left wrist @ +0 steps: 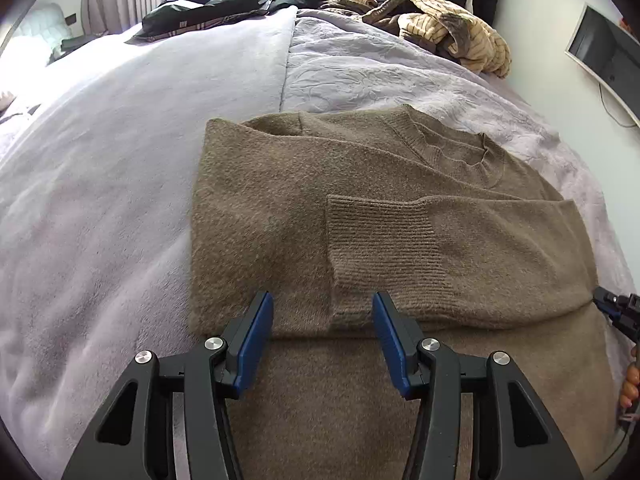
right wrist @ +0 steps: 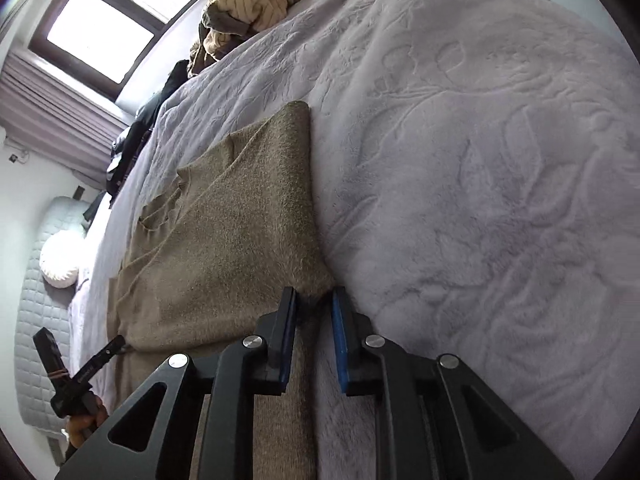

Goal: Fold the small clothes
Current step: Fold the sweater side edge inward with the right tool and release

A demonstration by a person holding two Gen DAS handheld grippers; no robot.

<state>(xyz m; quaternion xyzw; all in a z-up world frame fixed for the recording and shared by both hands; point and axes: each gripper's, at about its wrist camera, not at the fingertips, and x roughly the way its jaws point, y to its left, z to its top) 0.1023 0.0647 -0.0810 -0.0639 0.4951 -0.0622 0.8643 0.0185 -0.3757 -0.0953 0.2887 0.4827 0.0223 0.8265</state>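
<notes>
Across the near half of the bed (left wrist: pixel 100 184) lies our brown sweater (left wrist: pixel 280 208), sleeves folded in over the body, one ribbed cuff (left wrist: pixel 384 236) on top. We judge it soft, limp and light, its fuzzy knit easy to grip; its folded side edges look best for taking hold. Our left gripper (left wrist: pixel 322 312) hovers low over the sweater's middle, jaws wide apart, holding nothing. Our right gripper (right wrist: pixel 314 300) lies nearly level at the sweater's right edge, jaws narrowed around a bunched fold (right wrist: pixel 316 290); whether they pinch it, we cannot tell.
</notes>
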